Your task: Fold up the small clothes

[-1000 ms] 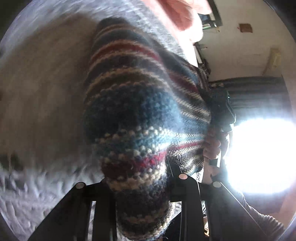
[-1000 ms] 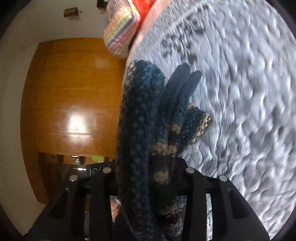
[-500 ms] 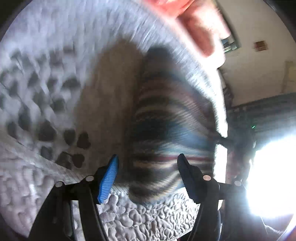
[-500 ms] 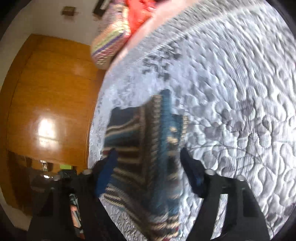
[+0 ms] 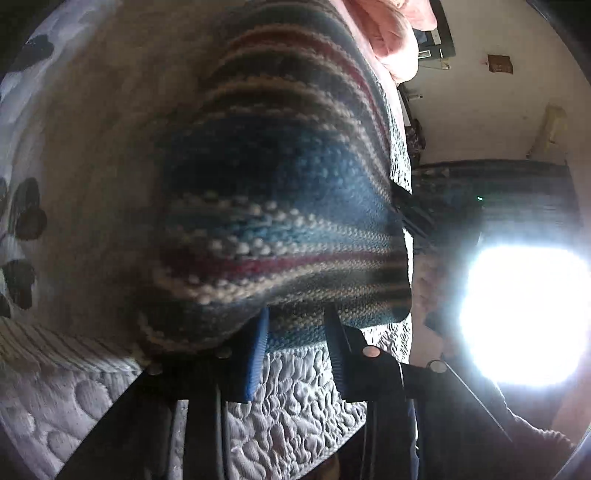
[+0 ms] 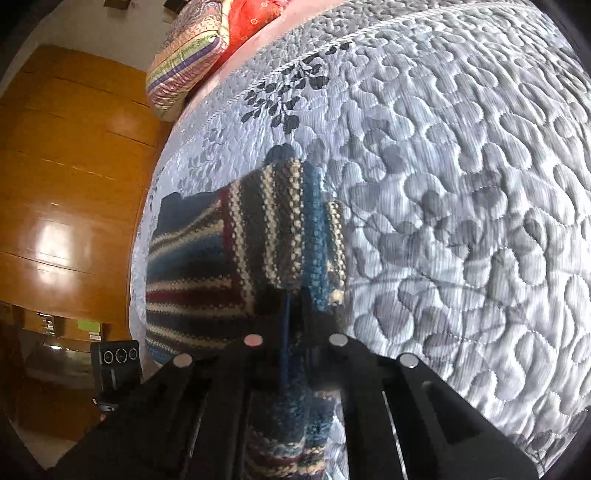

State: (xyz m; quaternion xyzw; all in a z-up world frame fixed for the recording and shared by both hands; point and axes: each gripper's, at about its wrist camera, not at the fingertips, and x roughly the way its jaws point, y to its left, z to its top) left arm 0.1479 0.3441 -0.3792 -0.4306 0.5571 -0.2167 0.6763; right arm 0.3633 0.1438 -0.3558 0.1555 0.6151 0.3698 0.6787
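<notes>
A striped knit garment [image 5: 277, 206] in blue, cream and dark red lies partly folded on the grey quilted bedspread [image 5: 295, 406]. It fills the left wrist view and bulges over my left finger. My left gripper [image 5: 297, 325] has its blue pads narrowed on the garment's near edge. In the right wrist view the garment [image 6: 229, 266] shows one flap turned so that its stripes run crosswise. My right gripper [image 6: 295, 295] is shut on its near right edge, and knit fabric hangs down between the fingers.
The bedspread [image 6: 443, 184] spreads wide to the right. A striped pillow [image 6: 184, 62] and a red cushion [image 6: 251, 22] lie at the far end. Wooden panelling [image 6: 66, 184] stands beyond the bed's left edge. Pink cloth [image 5: 388, 33] and a glaring window [image 5: 524, 314] are to the left gripper's right.
One second ago both grippers held the garment up. Half a second ago both stood open with it dropped on the bed. Now both have closed on its near edge again.
</notes>
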